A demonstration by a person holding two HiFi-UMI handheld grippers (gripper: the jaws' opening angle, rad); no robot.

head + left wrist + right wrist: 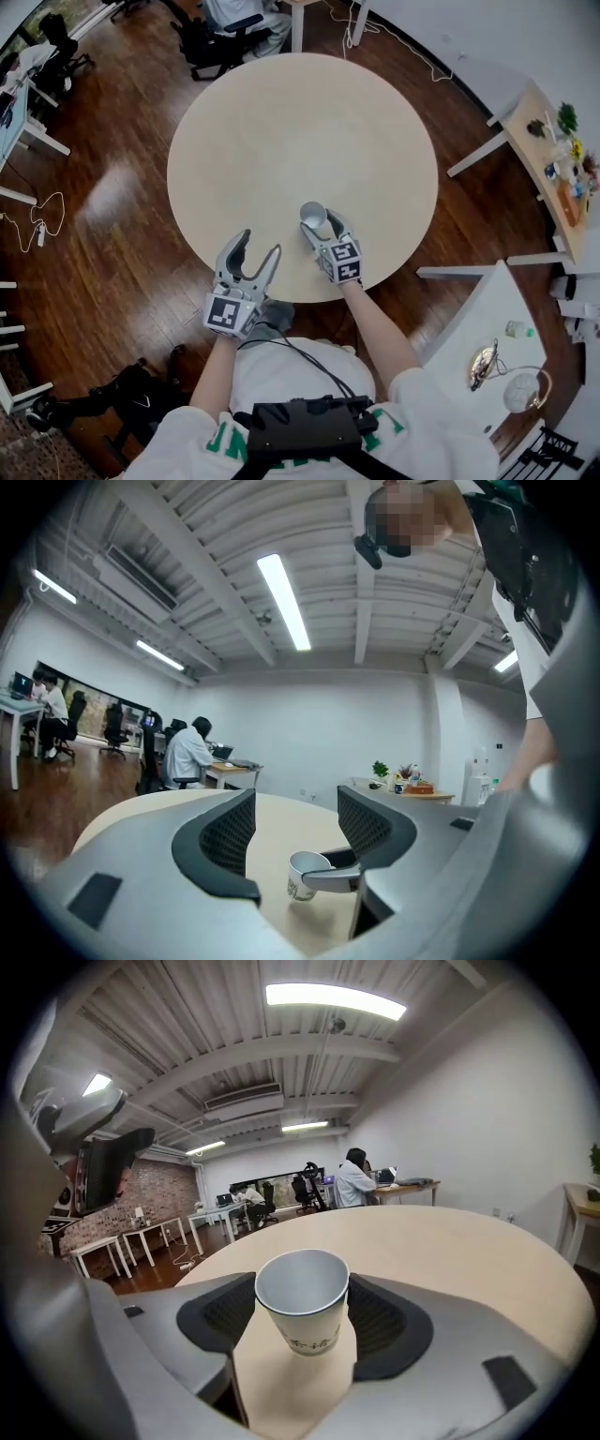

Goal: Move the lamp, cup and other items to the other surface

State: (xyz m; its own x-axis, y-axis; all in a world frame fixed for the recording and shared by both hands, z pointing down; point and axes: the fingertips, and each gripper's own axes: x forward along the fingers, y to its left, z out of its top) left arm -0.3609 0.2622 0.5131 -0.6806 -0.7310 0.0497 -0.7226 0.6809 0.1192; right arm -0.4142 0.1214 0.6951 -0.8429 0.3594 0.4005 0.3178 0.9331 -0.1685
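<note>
Cup (302, 1312): upright paper cup between the jaws of the right hand-held gripper (302, 1288); it is at the near edge of the round surface (281, 122), on it or just above it, I cannot tell which
Right hand-held gripper: jaws held wide with both pads against the cup's sides; it looks like a pinch on the cup
Left hand-held gripper (259, 246): jaws spread with nothing between them; it hangs at the round surface's near edge, just beside the right one
Round surface: bare apart from the cup
White surface (478, 319): to the person's right, well apart from the cup; it carries a few small things, too small to name
Step in hand: probably the cup's transfer; whether it is being lifted or set down here I cannot judge
Next move: if lifting, keep the pinch light so the thin wall does not buckle, carry the cup upright, and turn right; if setting down, part the jaws and draw straight back
</note>
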